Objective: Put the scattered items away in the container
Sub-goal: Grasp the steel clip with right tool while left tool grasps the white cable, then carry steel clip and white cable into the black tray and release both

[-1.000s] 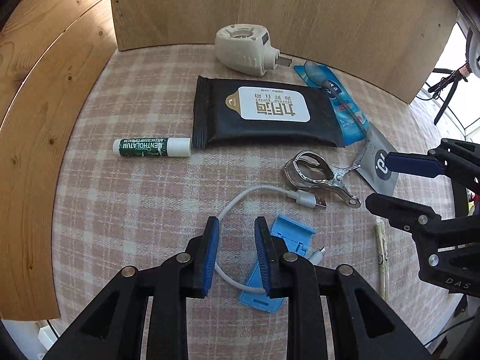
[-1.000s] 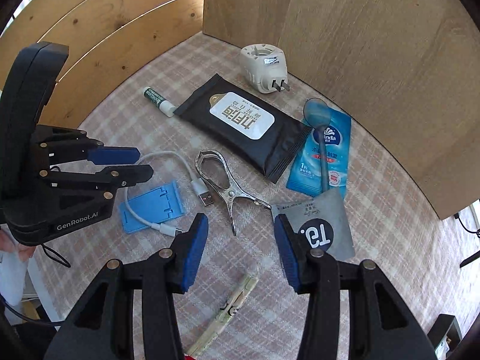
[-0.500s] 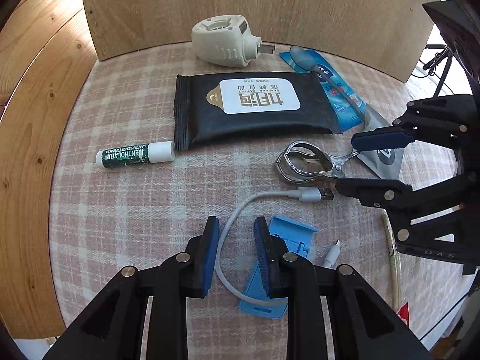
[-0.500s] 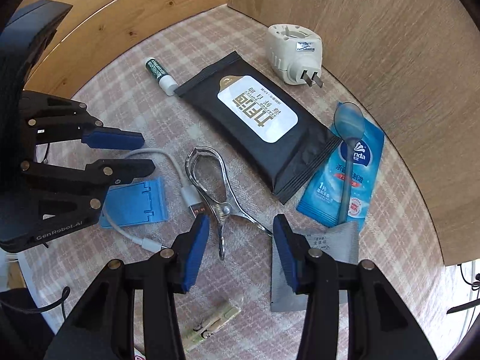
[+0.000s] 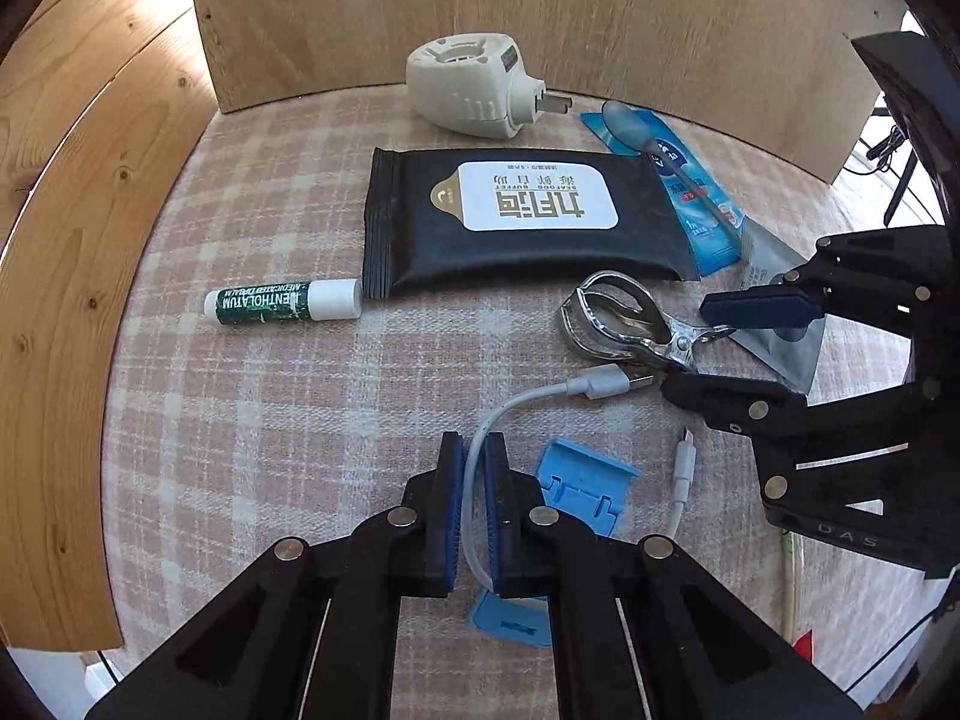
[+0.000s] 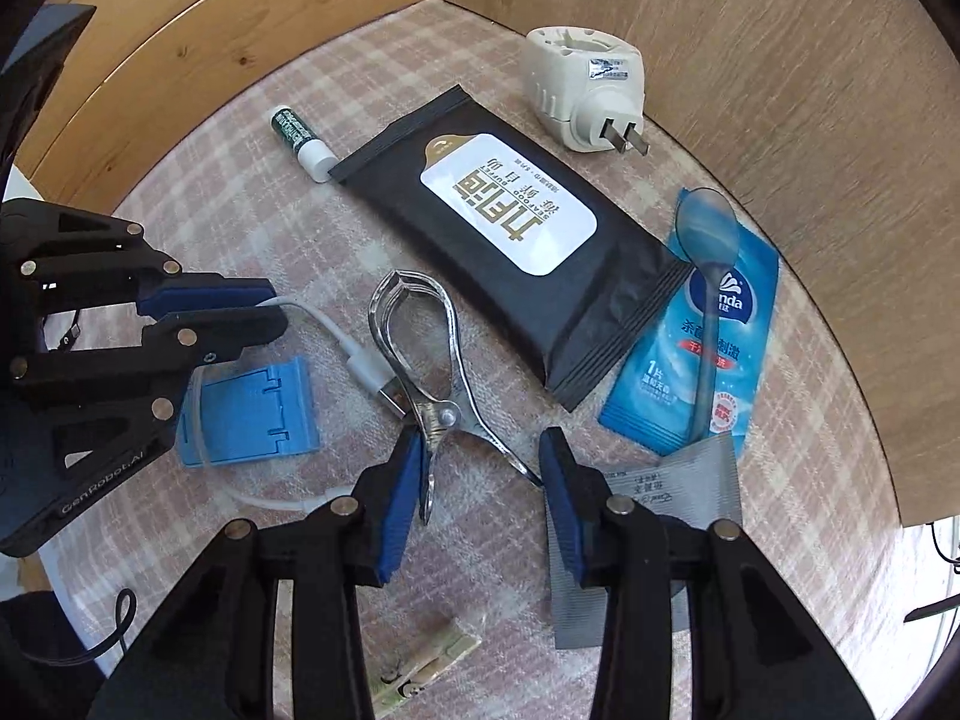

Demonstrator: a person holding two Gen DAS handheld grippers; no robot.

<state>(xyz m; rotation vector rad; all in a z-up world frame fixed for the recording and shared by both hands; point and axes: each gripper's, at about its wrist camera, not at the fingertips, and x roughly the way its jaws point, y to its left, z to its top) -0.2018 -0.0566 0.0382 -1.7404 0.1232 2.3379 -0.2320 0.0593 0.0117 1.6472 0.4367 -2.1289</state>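
Observation:
My left gripper (image 5: 474,450) is shut on the white USB cable (image 5: 522,402), which loops over a blue phone stand (image 5: 576,492). It also shows in the right wrist view (image 6: 270,312). My right gripper (image 6: 480,450) is open, its fingers either side of the handles of a metal clamp (image 6: 420,330); it also shows in the left wrist view (image 5: 690,342). A black wet-wipe pack (image 5: 522,222), a green lip balm (image 5: 282,303), a white plug-in device (image 5: 474,90), a blue sachet (image 6: 696,348) with a spoon (image 6: 708,252) on it and a grey sachet (image 6: 678,492) lie on the checked cloth.
Wooden panels (image 5: 540,12) wall the back and left of the cloth. A small paper-wrapped toothpick packet (image 6: 420,672) lies near the front edge. No container is in view.
My left gripper has closed on the white cable. My right gripper has moved forward and down, so its fingers now straddle the clamp's handles.

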